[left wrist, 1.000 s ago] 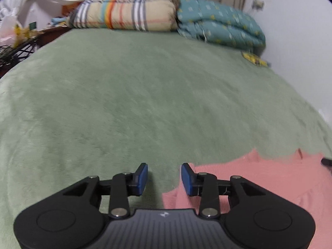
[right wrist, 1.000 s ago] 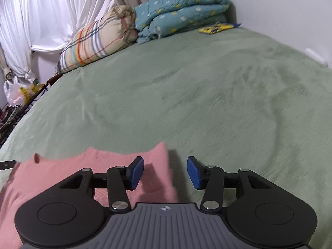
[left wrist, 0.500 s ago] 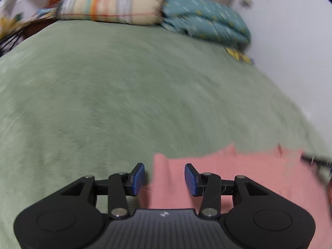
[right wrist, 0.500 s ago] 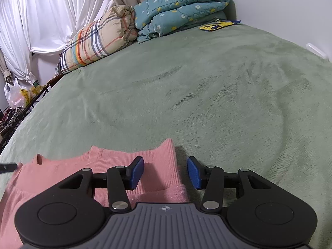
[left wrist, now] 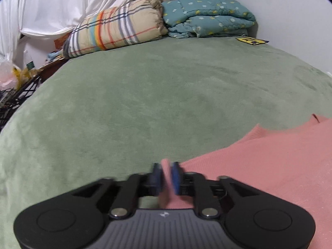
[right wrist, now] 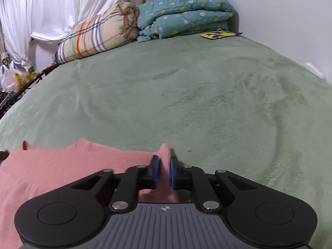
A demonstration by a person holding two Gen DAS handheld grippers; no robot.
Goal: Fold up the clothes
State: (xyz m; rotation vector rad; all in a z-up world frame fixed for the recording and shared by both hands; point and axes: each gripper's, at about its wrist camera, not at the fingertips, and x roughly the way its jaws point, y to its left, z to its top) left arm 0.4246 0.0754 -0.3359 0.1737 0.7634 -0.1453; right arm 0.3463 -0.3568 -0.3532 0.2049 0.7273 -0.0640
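A pink knit garment [left wrist: 269, 166] lies flat at the near edge of a green bed blanket [left wrist: 145, 93]. My left gripper [left wrist: 167, 176] has the garment's left corner pinched up between its blue pads. The fingers are blurred and the jaws are opening, with cloth still between them. In the right wrist view the same garment [right wrist: 72, 166] spreads to the left. My right gripper [right wrist: 164, 172] holds its right corner, a raised fold standing between the pads. Its jaws are closing on that fold.
A plaid rolled quilt [left wrist: 116, 33] and a teal folded quilt [left wrist: 207, 16] sit at the head of the bed. A yellow packet [left wrist: 252, 40] lies by the wall at the right. White curtains and floor clutter [left wrist: 12, 87] lie off the bed's left edge.
Both grippers' jaws stood wide over the garment's edges and have narrowed onto its corners. The left gripper shifted onto the left corner and its view swung. A fold of cloth now stands between each pair of pads.
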